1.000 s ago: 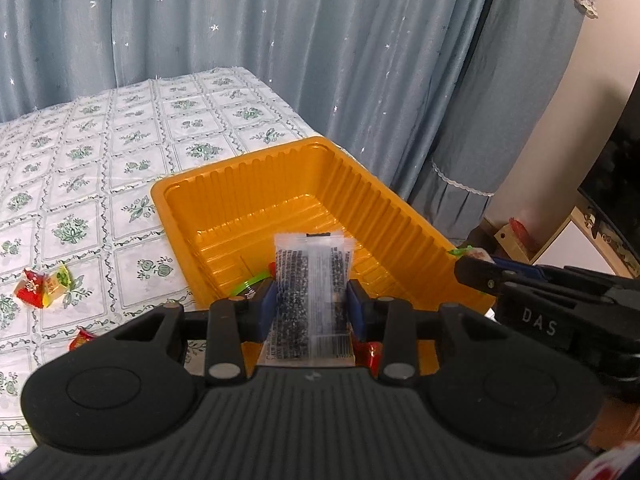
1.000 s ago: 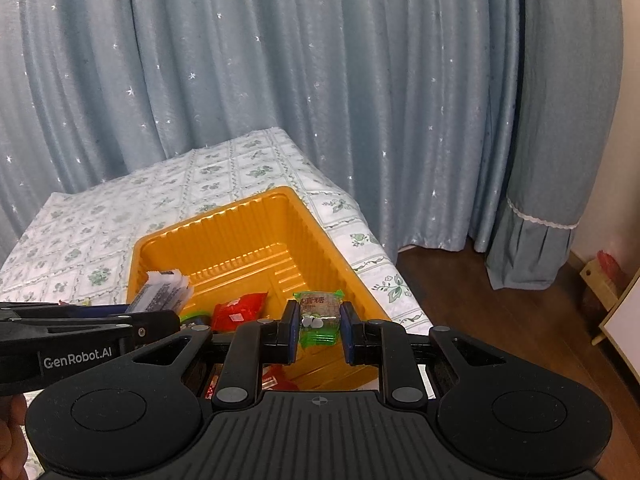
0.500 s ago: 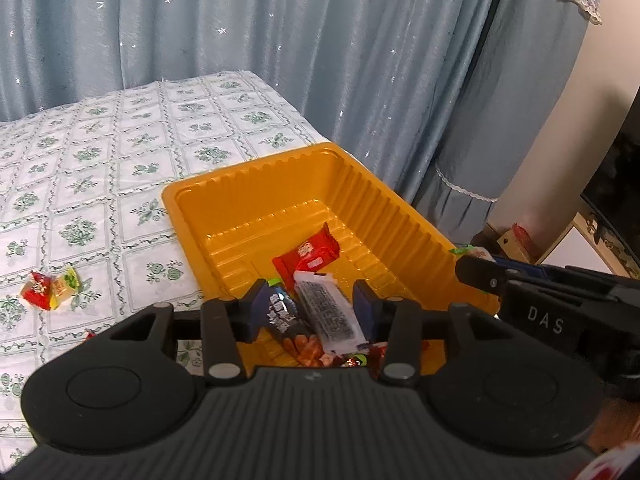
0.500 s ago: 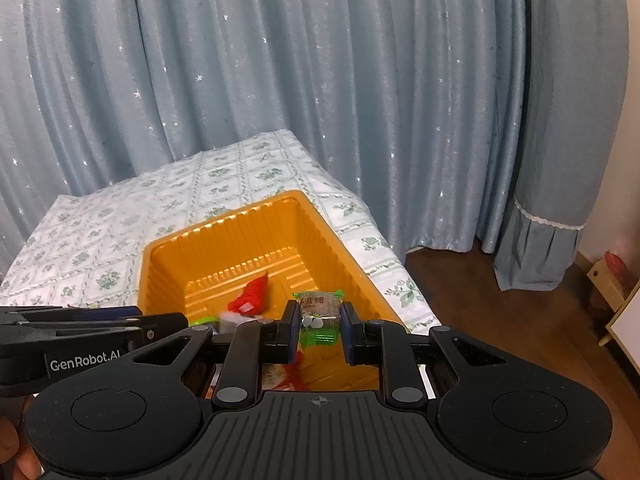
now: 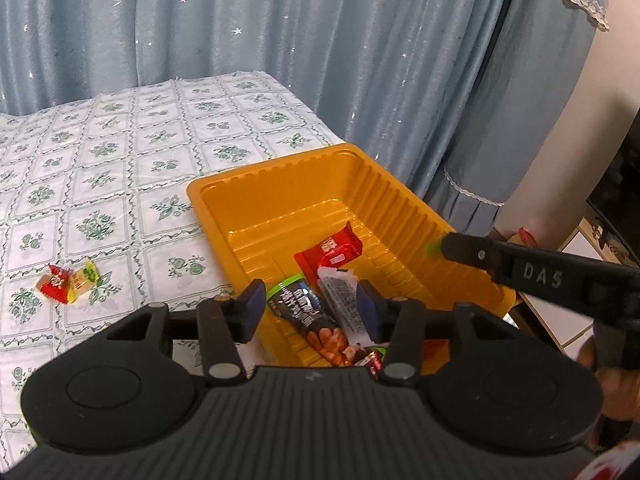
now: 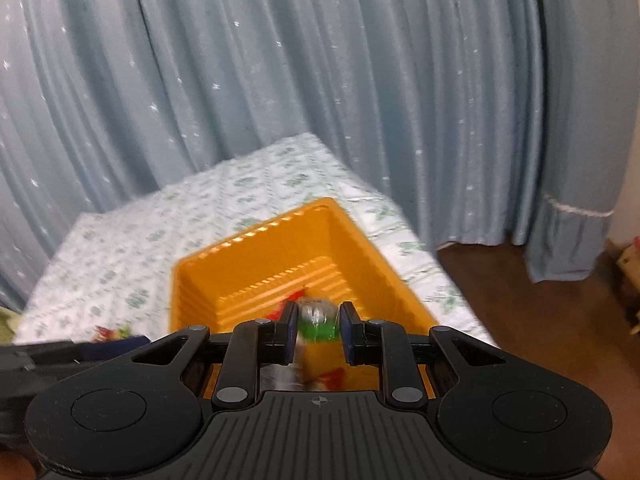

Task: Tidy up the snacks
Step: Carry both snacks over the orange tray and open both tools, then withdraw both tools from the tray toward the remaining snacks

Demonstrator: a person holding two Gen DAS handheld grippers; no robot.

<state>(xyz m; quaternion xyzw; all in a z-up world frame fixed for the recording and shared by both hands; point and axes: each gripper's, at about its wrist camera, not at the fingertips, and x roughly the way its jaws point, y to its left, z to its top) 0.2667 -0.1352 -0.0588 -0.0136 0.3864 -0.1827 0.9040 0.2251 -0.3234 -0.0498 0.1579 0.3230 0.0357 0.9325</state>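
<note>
An orange tray [image 5: 280, 168] stands on the tablecloth's right side. My left gripper [image 5: 312, 300] hangs over its near end, open and its jaws opening, pressing on nothing. Below it in the tray lie a white black-printed packet [image 5: 340, 296], a dark snack pack [image 5: 304, 312] and a red snack [image 5: 330, 248]. In the blurred right wrist view my right gripper [image 6: 318, 332] is above the tray [image 6: 360, 248] with a green snack packet [image 6: 318, 320] filling the gap between its pads; its jaws are starting to open. That gripper [image 5: 442, 246] reaches over the tray's right rim.
Small red and yellow candies [image 5: 66, 286] lie on the flowered tablecloth [image 5: 120, 152] left of the tray. Blue starred curtains [image 5: 240, 40] hang behind the table. The table's right edge drops to a wooden floor [image 6: 540, 320], with white boards [image 5: 576, 248] nearby.
My left gripper let go of the white packet, which dropped into the tray, and its jaws spread wider. The right gripper swung in over the tray with the green packet, blurring its view.
</note>
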